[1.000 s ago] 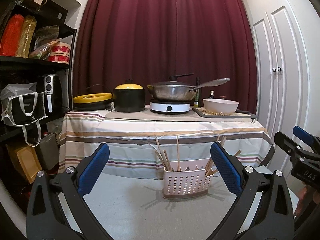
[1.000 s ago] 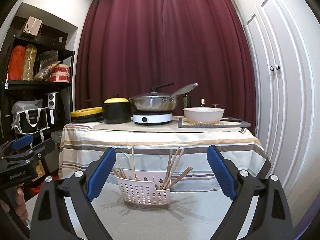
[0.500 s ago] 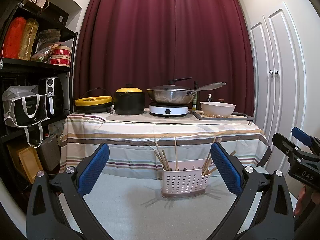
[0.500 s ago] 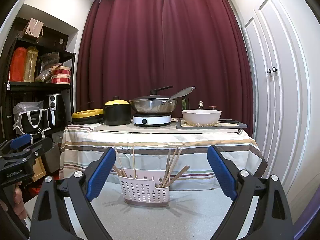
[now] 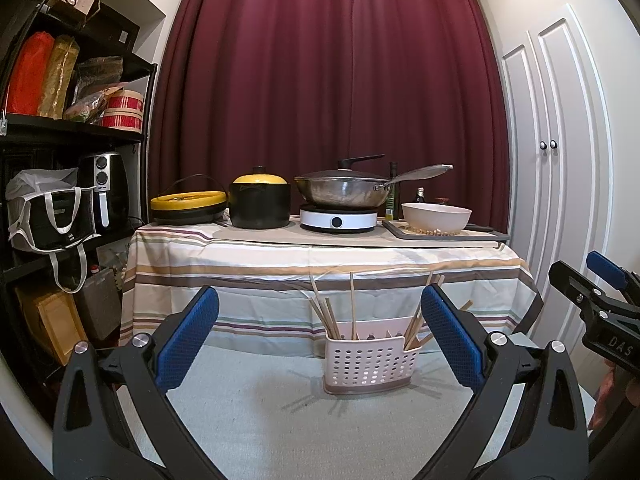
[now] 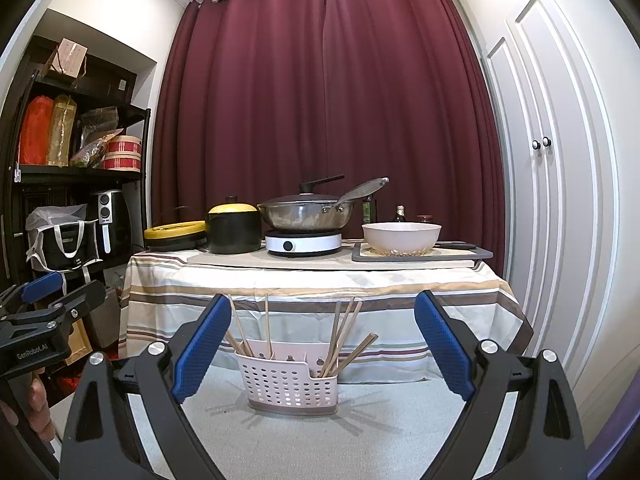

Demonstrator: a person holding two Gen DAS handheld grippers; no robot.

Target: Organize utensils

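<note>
A pale pink perforated utensil holder (image 5: pixel 370 362) stands on the light grey near surface (image 5: pixel 280 420), also in the right wrist view (image 6: pixel 291 384). Several wooden chopsticks (image 5: pixel 352 308) stand upright or leaning in its compartments (image 6: pixel 344 336). My left gripper (image 5: pixel 320 332) is open and empty, held back from the holder. My right gripper (image 6: pixel 322 338) is open and empty, also short of the holder. Each gripper shows at the edge of the other's view (image 5: pixel 600 292) (image 6: pixel 48 304).
Behind stands a table with a striped cloth (image 5: pixel 320 264) bearing a yellow-lidded black pot (image 5: pixel 259 200), a wok on a white hob (image 5: pixel 340 190) and a white bowl on a tray (image 5: pixel 436 216). Black shelves (image 5: pixel 60 132) stand left, white cupboard doors (image 5: pixel 560 160) right.
Both views have tilted up slightly, so the holder and table sit a little lower in frame. Both grippers stay open and empty.
</note>
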